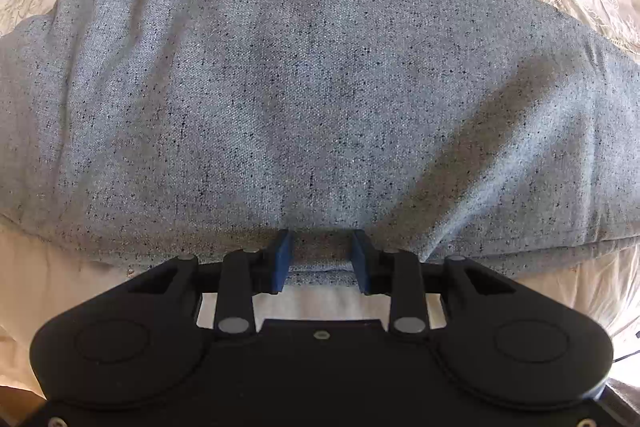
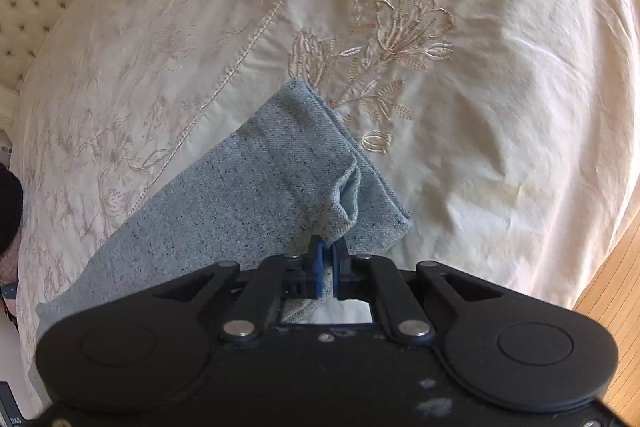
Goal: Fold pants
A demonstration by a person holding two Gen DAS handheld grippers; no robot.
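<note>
The grey flecked pants [image 1: 312, 99] lie spread flat on the cream embroidered bedspread [image 2: 480, 107], presumably so each end can be lifted and carried over for a fold. The right gripper [image 2: 325, 259] has its blue pads pressed together on a pinch of cloth at the leg hem [image 2: 320, 147], which puckers upward where it is caught. The left gripper [image 1: 322, 259] points straight down at the near edge of the pants, jaws about half spread with the edge between them; the pads do not appear to be squeezing it.
</note>
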